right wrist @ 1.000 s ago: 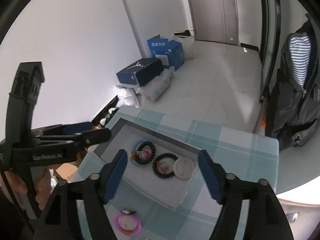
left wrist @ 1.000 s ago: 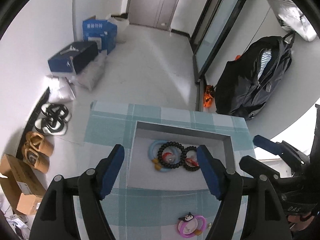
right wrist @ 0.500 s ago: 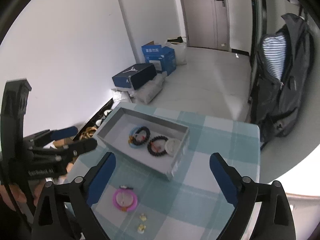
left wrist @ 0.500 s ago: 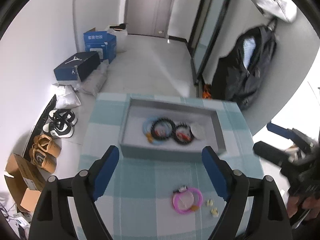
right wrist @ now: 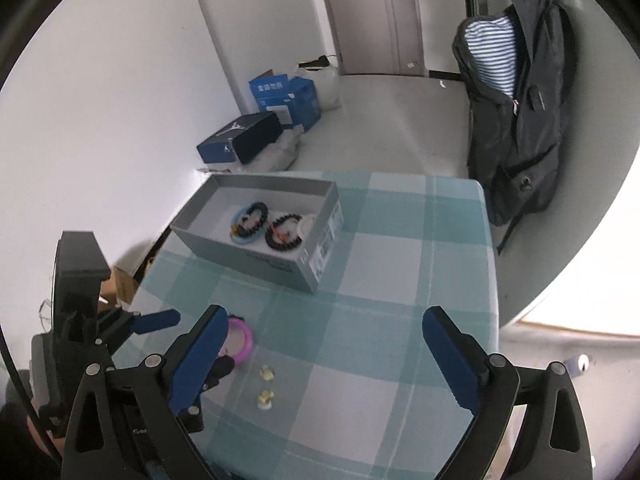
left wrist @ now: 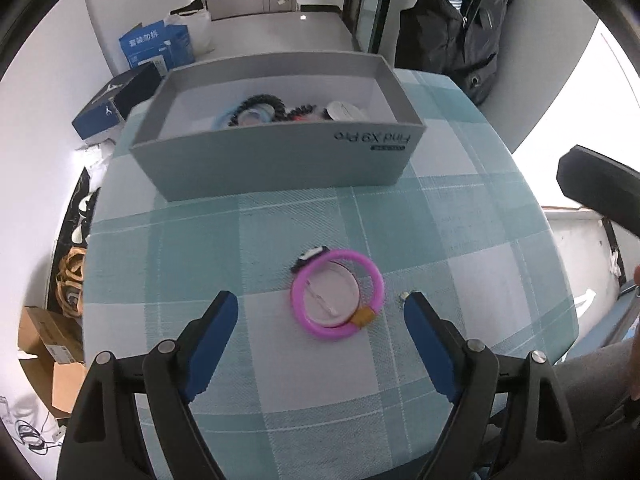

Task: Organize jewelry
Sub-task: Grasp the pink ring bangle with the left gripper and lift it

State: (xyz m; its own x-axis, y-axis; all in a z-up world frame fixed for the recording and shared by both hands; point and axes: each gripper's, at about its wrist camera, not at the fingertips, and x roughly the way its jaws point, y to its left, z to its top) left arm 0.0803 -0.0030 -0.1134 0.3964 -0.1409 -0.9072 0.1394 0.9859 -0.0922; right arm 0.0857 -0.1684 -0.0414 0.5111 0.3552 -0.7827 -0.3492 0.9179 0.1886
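A pink bracelet (left wrist: 337, 294) with a small black-and-white charm lies on the checked tablecloth, just ahead of my open, empty left gripper (left wrist: 320, 312). It also shows in the right wrist view (right wrist: 240, 340), partly hidden by the left gripper. A grey box (left wrist: 276, 156) behind it holds a blue bracelet, two black bead bracelets and a white round piece; the box also shows in the right wrist view (right wrist: 280, 268). Two small yellow earrings (right wrist: 266, 384) lie right of the pink bracelet. My right gripper (right wrist: 320, 352) is open and empty, high above the table.
The table (right wrist: 400, 320) is small, with edges close on all sides. A black backpack (right wrist: 516, 120) hangs at the right. Blue boxes (right wrist: 280, 96) and a shoe box (right wrist: 240, 140) sit on the floor by the wall.
Both grippers have pulled back from the box and dropped lower. The left gripper now sits close over the pink bracelet. Both stay open.
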